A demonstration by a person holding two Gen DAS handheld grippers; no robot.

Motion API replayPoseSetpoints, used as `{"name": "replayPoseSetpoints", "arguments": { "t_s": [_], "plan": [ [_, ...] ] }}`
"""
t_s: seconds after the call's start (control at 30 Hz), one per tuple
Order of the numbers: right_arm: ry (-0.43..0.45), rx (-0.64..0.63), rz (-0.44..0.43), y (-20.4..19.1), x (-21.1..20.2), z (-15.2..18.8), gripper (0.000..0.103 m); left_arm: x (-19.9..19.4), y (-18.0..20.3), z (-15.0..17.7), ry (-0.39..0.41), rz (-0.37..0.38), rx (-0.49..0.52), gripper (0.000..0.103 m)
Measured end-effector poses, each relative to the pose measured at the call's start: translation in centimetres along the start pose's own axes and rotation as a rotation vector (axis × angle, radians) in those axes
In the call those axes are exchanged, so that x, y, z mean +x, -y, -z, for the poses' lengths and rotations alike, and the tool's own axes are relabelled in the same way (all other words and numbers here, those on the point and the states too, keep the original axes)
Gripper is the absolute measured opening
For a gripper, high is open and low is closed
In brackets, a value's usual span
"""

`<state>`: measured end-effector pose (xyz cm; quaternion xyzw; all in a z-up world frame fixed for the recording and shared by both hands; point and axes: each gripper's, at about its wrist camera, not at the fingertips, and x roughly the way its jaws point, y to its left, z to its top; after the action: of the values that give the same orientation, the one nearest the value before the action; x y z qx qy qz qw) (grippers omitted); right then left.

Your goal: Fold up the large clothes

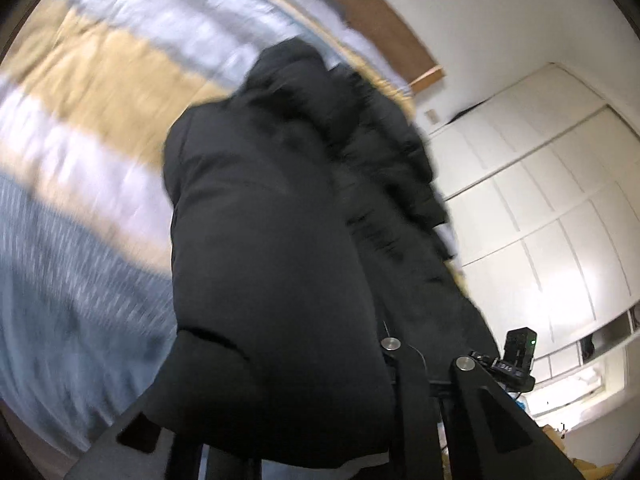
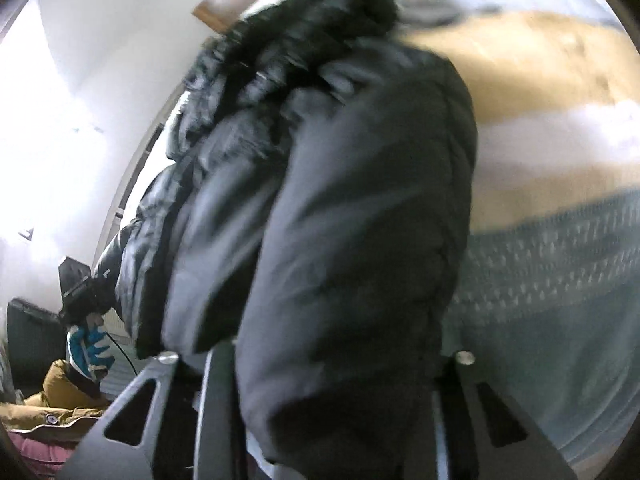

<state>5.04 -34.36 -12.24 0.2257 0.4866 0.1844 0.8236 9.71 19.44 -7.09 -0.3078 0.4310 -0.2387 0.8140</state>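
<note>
Evidently mid-lift: black puffer coat (image 1: pixel 280 240) hangs above the striped bed (image 1: pixel 80 120), left tongs (image 1: pixel 404 392) and right tongs (image 2: pixel 320 392) each clamped on its padded edge, probably to spread it flat.

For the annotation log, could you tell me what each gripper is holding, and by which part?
Both the left gripper and the right gripper are shut on the black puffer jacket, each on a padded fold; which part of the garment cannot be told.
</note>
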Motion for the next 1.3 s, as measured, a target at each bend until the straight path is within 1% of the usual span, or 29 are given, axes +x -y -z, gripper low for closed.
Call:
{"name": "replayPoseSetpoints", "arguments": {
  "t_s": [0.13, 0.2, 0.23, 0.27, 0.33, 0.43, 0.47, 0.5, 0.53, 0.57, 0.63, 0.67, 0.73, 0.8, 0.87, 0.93, 0.97, 1.03, 1.07, 1.1, 1.2, 1.23, 1.27, 1.3],
  "plan": [
    [0.097, -0.054, -0.040, -2.6, -3.0, -2.9, 0.020, -1.2, 4.2, -4.2, 0.052, 0.059, 0.029, 0.018],
    [0.165, -0.072, -0.050, -3.9, -5.0, -5.4, 0.020, -1.4, 6.3, -7.1, 0.084, 0.076, 0.051, 0.018],
    [0.197, -0.070, -0.057, -4.1, -6.0, -6.6, 0.020, -1.5, 6.8, -8.0, 0.096, 0.081, 0.056, 0.018],
    [0.245, -0.057, -0.073, -4.4, -7.1, -8.4, 0.020, -1.6, 7.7, -9.8, 0.115, 0.091, 0.057, 0.018],
    [0.312, -0.037, -0.090, -4.8, -8.7, -11.2, 0.020, -1.7, 8.7, -13.0, 0.154, 0.110, 0.048, 0.018],
    [0.414, 0.024, -0.091, -4.7, -10.4, -17.0, 0.020, -0.7, 9.7, -18.8, 0.205, 0.093, 0.037, 0.018],
    [0.436, 0.049, -0.093, -4.5, -10.5, -18.8, 0.020, -0.6, 9.6, -19.8, 0.213, 0.089, 0.034, 0.018],
    [0.452, 0.072, -0.094, -4.4, -10.3, -20.5, 0.020, 0.4, 9.7, -22.1, 0.225, 0.083, 0.022, 0.018],
    [0.465, 0.097, -0.093, -4.2, -9.9, -22.6, 0.020, 1.3, 9.6, -23.6, 0.229, 0.078, 0.015, 0.019],
    [0.470, 0.113, -0.089, -3.9, -9.6, -23.9, 0.020, 2.2, 9.5, -25.1, 0.234, 0.069, 0.006, 0.019],
    [0.472, 0.161, -0.072, -3.4, -7.5, -28.0, 0.020, 5.1, 8.9, -28.2, 0.238, 0.043, -0.015, 0.020],
    [0.470, 0.171, -0.059, -2.8, -7.5, -29.0, 0.021, 6.1, 8.6, -29.2, 0.236, 0.031, -0.018, 0.021],
    [0.455, 0.193, -0.021, -2.0, -5.0, -32.3, 0.023, 9.7, 7.6, -31.7, 0.226, -0.017, -0.039, 0.023],
    [0.431, 0.222, 0.017, -0.8, -2.0, -35.3, 0.023, 12.6, 6.0, -33.2, 0.215, -0.042, -0.068, 0.029],
    [0.401, 0.251, 0.051, 0.7, 1.0, -37.6, 0.023, 15.9, 4.2, -34.8, 0.202, -0.085, -0.098, 0.043],
    [0.358, 0.288, 0.071, 2.8, 4.6, -39.6, 0.025, 19.5, 2.2, -36.5, 0.168, -0.120, -0.113, 0.051],
    [0.341, 0.294, 0.087, 3.8, 5.9, -39.8, 0.026, 20.7, 1.4, -36.9, 0.163, -0.127, -0.118, 0.054],
    [0.320, 0.319, 0.111, 5.5, 8.6, -40.5, 0.031, 23.0, -0.1, -37.5, 0.141, -0.138, -0.121, 0.056],
    [0.317, 0.331, 0.103, 6.4, 9.6, -40.5, 0.032, 24.5, -1.1, -37.7, 0.120, -0.150, -0.126, 0.057],
    [0.316, 0.344, 0.088, 7.3, 10.6, -40.6, 0.032, 25.3, -1.6, -37.5, 0.108, -0.154, -0.135, 0.057],
    [0.334, 0.366, 0.044, 8.7, 12.7, -40.5, 0.034, 26.6, -2.8, -37.3, 0.094, -0.146, -0.171, 0.059],
    [0.342, 0.371, 0.035, 8.9, 13.0, -40.6, 0.037, 26.6, -2.9, -37.5, 0.091, -0.146, -0.177, 0.060],
    [0.345, 0.377, 0.025, 8.9, 13.0, -40.6, 0.040, 26.4, -2.8, -37.7, 0.088, -0.142, -0.184, 0.063],
    [0.349, 0.385, 0.006, 8.8, 12.7, -40.6, 0.051, 26.0, -2.8, -37.8, 0.090, -0.121, -0.201, 0.066]
  ]
}}
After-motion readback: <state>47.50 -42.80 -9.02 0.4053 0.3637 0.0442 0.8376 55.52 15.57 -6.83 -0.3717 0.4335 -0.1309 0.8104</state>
